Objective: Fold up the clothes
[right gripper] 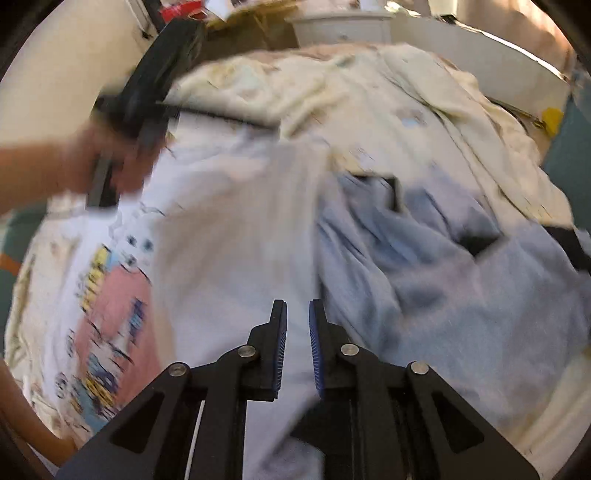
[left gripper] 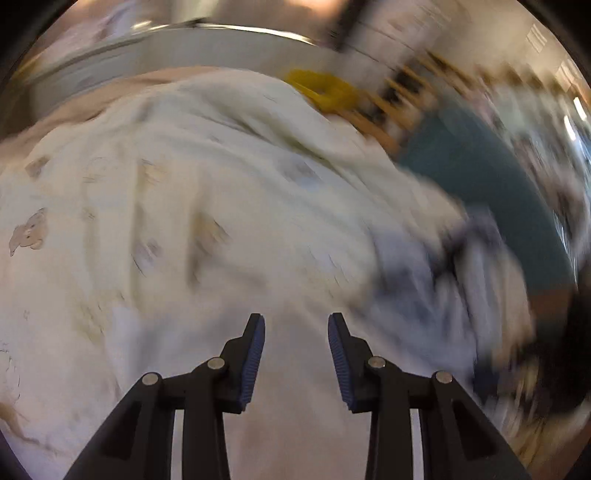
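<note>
L tongs (left gripper: 296, 325) apart, empty; R tongs (right gripper: 297, 314) narrow over white tee (right gripper: 229, 229).

No readable text anywhere; white T-shirt (right gripper: 122, 295) print of pink, yellow, blue shapes, lettering blurred beyond reading

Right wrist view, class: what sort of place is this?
Probably a bedroom: clothes lie on a bed with a cream printed cover, a white bedside cabinet stands behind it, and a white printed T-shirt lies spread out.
</note>
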The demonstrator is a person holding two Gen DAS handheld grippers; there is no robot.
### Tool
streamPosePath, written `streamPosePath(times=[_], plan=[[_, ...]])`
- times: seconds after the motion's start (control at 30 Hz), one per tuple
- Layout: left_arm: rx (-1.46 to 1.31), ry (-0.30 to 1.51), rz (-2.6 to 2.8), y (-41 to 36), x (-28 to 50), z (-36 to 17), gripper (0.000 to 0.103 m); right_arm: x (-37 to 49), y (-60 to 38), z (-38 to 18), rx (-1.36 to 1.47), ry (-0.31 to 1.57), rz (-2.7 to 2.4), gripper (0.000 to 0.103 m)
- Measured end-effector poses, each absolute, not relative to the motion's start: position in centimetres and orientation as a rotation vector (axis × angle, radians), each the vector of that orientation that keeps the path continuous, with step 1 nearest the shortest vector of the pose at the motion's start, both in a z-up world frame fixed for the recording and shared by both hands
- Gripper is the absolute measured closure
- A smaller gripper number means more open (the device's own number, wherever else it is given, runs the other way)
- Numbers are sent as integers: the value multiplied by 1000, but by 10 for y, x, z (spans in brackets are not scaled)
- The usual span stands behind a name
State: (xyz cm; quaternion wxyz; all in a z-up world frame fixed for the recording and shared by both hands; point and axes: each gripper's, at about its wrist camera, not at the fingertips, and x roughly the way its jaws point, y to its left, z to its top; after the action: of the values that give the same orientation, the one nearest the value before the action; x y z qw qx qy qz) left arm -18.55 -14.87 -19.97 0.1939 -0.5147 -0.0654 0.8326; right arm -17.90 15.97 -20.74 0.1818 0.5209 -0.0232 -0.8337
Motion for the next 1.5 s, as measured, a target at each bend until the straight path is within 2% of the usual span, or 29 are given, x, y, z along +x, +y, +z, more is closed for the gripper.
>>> streamPosePath(times=[0.07, 0.13, 0.27, 0.3, 0.33, 0.4, 0.43, 0.6, 0.63, 0.77, 0.83, 0.9, 1.0, 1.1, 1.2, 1.27, 1.33, 1.4, 1.47, 1.5], plan=[[-1527, -85, 2284, -137, -160, -220, 67, -188, 146, -222, 1497, -20, -2315, 88], [-1598, -74, 2275, -136, -143, -239, 67, -195, 138, -238, 1538, 47, -2296, 88], [-1655, -149, 2380, -157, -128, -255, 68, -203, 139, -262, 1626, 189, -2333, 97], [-1653, -135, 2405, -160, -126, -252, 68, -203, 139, -264, 1638, 231, -2354, 102], [-1651, -116, 2430, -163, -123, -249, 68, -200, 140, -261, 1638, 254, -2380, 102], [-1670, -101, 2452, -170, -114, -242, 68, -193, 144, -254, 1638, 223, -2410, 101], [-1680, -94, 2462, -174, -110, -239, 68, -190, 146, -249, 1635, 168, -2413, 94], [-1537, -154, 2333, -157, -64, -219, 68, -179, 149, -235, 1564, -170, -2305, 94], [-1565, -122, 2318, -151, -57, -225, 68, -178, 142, -241, 1575, -173, -2275, 94], [-1657, 42, 2303, -138, -30, -253, 69, -171, 109, -268, 1676, 48, -2211, 93], [-1642, 44, 2312, -144, -23, -250, 69, -163, 101, -272, 1697, 220, -2223, 94], [-1665, 45, 2321, -153, -17, -245, 69, -156, 99, -265, 1715, 298, -2243, 94], [-1675, 89, 2374, -161, -8, -235, 69, -146, 108, -244, 1666, 240, -2303, 94], [-1536, -31, 2341, -147, -1, -215, 68, -140, 121, -236, 1658, 125, -2312, 94], [-1419, -153, 2264, -122, -1, -206, 68, -142, 122, -244, 1684, 92, -2309, 94], [-1461, -99, 2215, -95, -4, -223, 68, -144, 123, -256, 1719, 86, -2299, 94], [-1569, 8, 2160, -83, -6, -246, 68, -145, 130, -261, 1756, 93, -2305, 99], [-1602, 41, 2156, -93, 6, -255, 69, -143, 137, -260, 1780, 95, -2304, 100], [-1611, 43, 2141, -104, 16, -255, 69, -141, 140, -258, 1799, 91, -2294, 100], [-1597, 58, 2126, -107, 21, -251, 69, -140, 137, -254, 1791, 104, -2290, 94]])
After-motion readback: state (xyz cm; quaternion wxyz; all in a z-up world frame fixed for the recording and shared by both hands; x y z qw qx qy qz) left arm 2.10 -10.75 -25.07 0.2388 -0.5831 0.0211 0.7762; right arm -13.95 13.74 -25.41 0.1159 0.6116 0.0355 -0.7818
